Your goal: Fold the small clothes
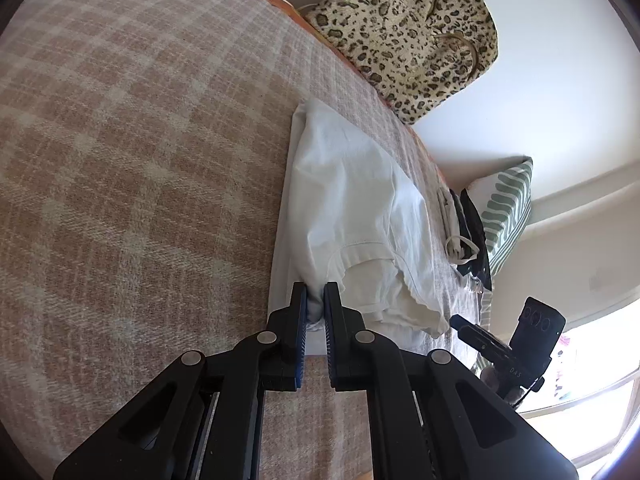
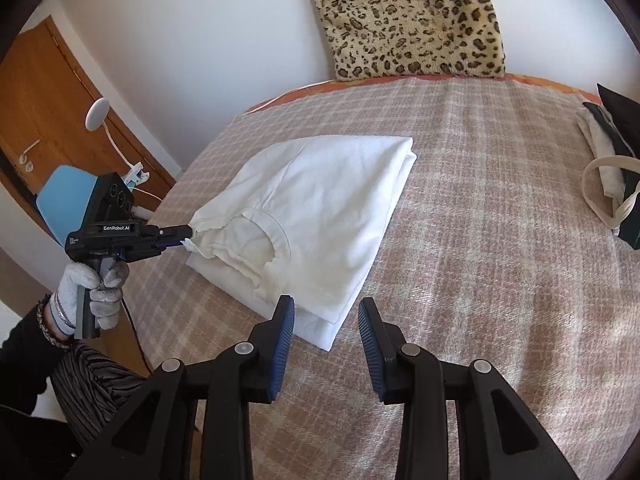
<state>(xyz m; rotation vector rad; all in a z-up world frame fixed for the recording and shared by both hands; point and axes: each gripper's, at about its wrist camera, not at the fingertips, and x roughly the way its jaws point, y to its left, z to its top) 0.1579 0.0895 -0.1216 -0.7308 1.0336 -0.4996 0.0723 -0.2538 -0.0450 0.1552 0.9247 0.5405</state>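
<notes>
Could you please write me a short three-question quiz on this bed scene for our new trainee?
1. True or false: the left claw is shut on an edge of the folded white cotton garment.
2. Which best describes the right claw? A) open, gripping nothing B) shut on the garment C) holding the leopard-print fabric bag
3. Fill in: the garment lies on a pink-and-cream ____ blanket.

Key:
1. True: cloth is pinched between its blue pads.
2. A: its jaws stand apart, and the garment's near corner shows between them, unpressed.
3. Checked (plaid).
</notes>
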